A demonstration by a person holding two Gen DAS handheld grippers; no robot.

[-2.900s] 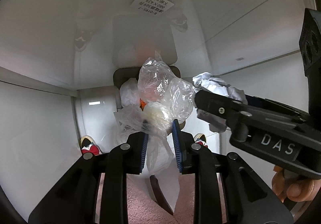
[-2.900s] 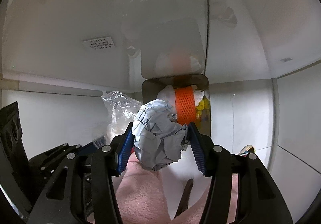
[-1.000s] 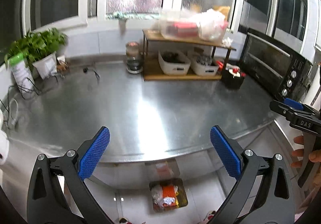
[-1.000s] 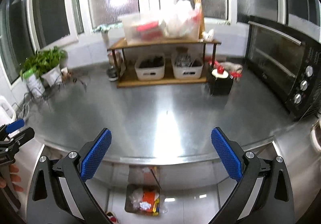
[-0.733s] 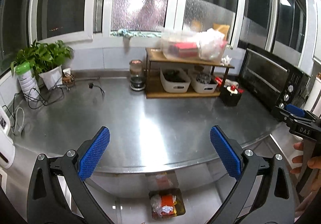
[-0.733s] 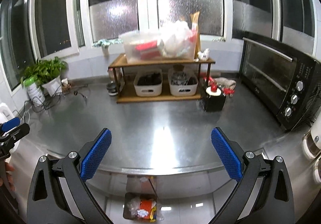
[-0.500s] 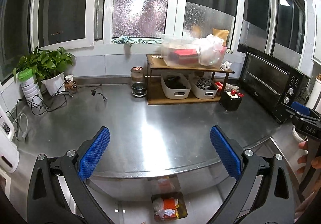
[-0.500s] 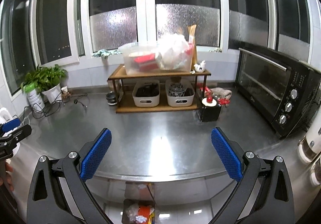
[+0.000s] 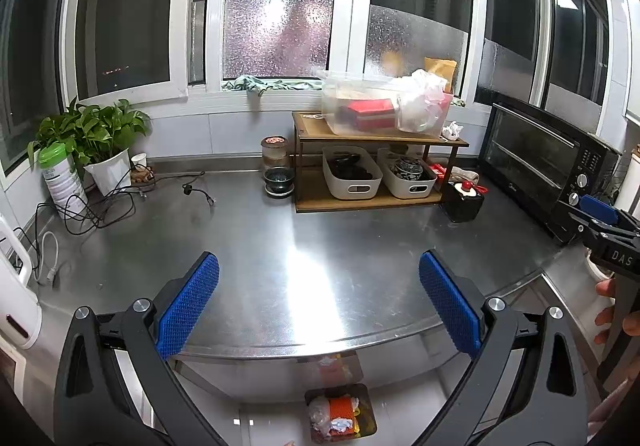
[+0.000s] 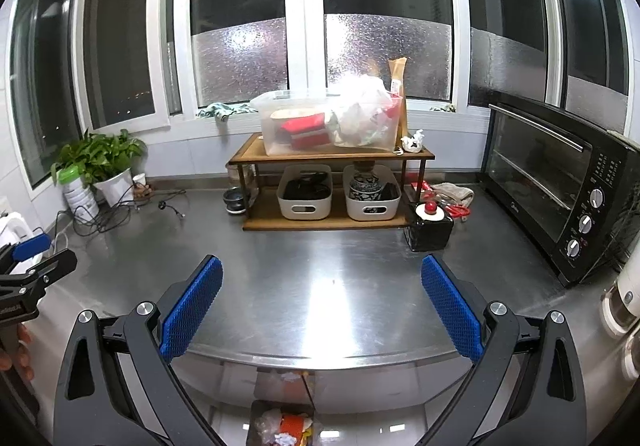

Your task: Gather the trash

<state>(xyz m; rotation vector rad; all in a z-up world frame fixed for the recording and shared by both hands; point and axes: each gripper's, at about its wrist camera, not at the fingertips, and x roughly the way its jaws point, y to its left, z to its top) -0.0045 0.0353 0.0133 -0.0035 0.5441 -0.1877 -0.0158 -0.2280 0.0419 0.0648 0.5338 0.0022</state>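
Note:
Both grippers are raised above the front edge of the steel counter (image 9: 320,246), and both stand wide open with nothing between their blue pads. My left gripper (image 9: 318,304) and my right gripper (image 10: 320,306) face the window. Down on the floor below the counter edge sits the trash bin (image 9: 370,394) (image 10: 256,418), holding an orange net, crumpled plastic and grey paper. The right gripper shows at the right edge of the left wrist view, held by a hand (image 9: 610,310). A crumpled white paper (image 10: 413,139) lies on the wooden shelf.
A wooden shelf (image 10: 336,158) at the back carries a clear box and two white baskets. A black toaster oven (image 10: 560,182) stands right, a black cube with a red knob (image 10: 430,226) before it. A potted plant (image 9: 96,142) and cables lie left.
Both grippers have let go of the plastic bag and the grey paper into the bin, opened wide and risen from the floor to above the counter; they keep lifting slightly.

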